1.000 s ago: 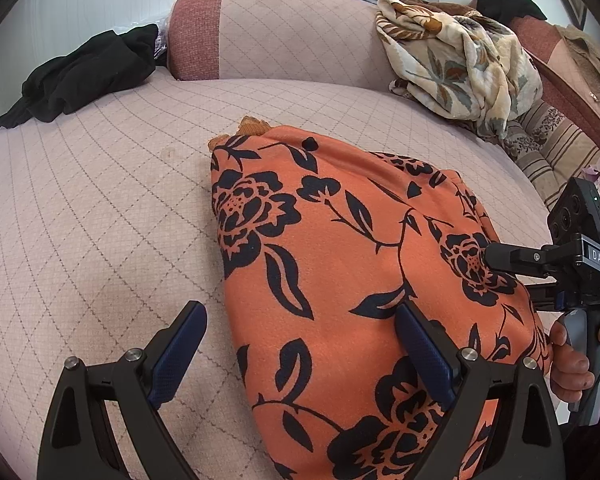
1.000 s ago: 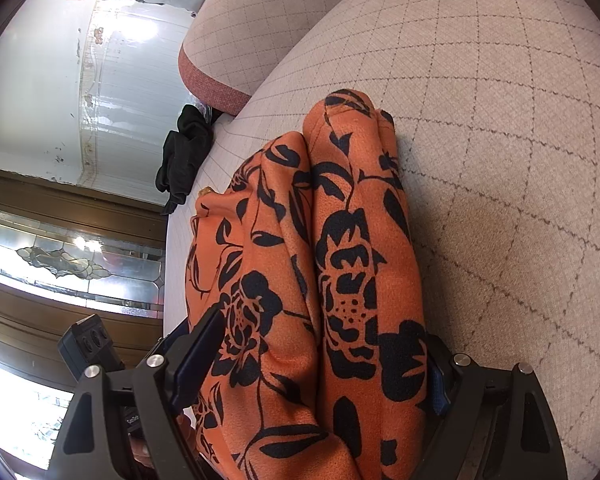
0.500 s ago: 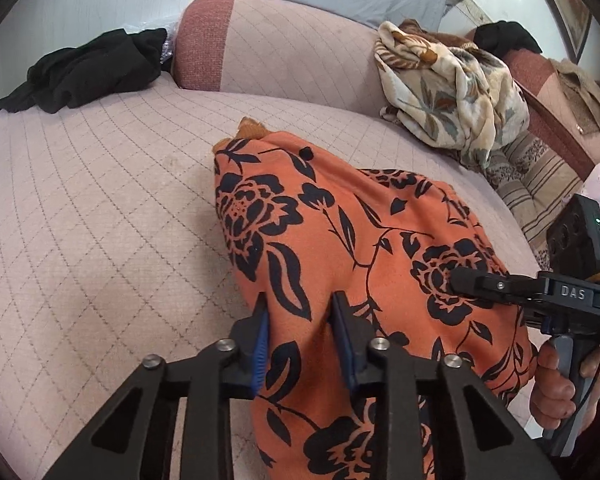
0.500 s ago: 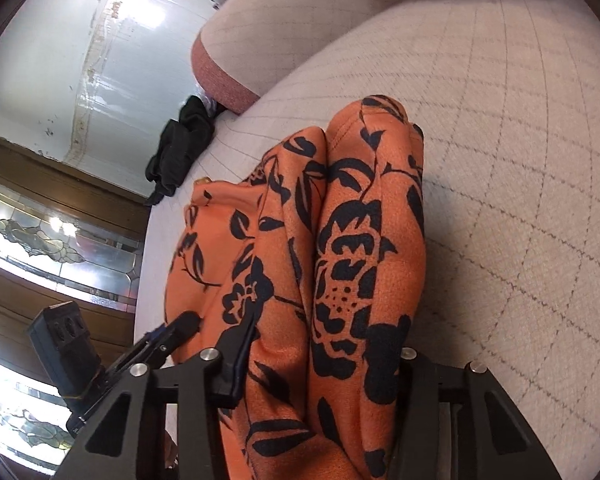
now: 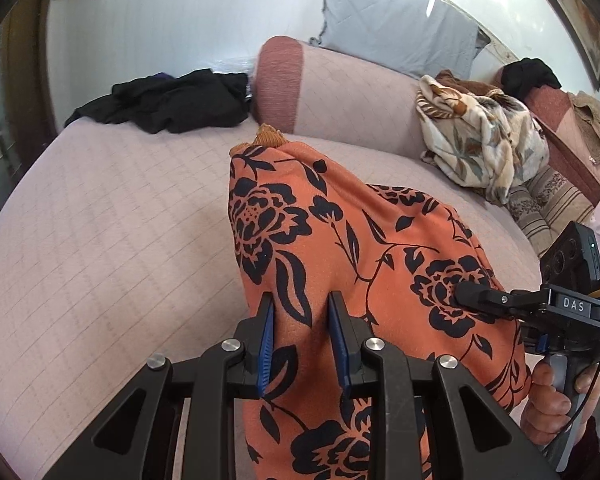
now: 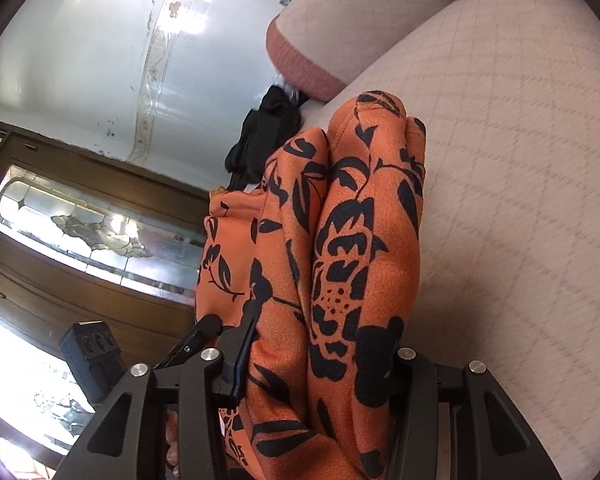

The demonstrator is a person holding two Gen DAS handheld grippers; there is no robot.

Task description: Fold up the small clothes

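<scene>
A big pale pink sofa (image 5: pixel 100 248) with a criss-cross pattern fills most of the view; a black heap of clothes (image 5: pixel 168 100) lies at its far end, just beside a dark pink armrest (image 5: pixel 278 80); a grey cloth (image 5: pixel 392 28) hangs on the wall behind. A crumpled cream blanket with leaves (image 5: pixel 480 140) sits on the back cushions, near a striped cushion (image 5: pixel 552 204); a brown wooden door with patterned glass (image 6: pixel 80 220) stands off to the side.

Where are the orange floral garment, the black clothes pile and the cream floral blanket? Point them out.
orange floral garment (image 5: pixel 340 240), left wrist view, middle of its upper panel
black clothes pile (image 5: pixel 172 100), left wrist view, centre of the heap
cream floral blanket (image 5: pixel 484 140), left wrist view, bunched middle
</scene>
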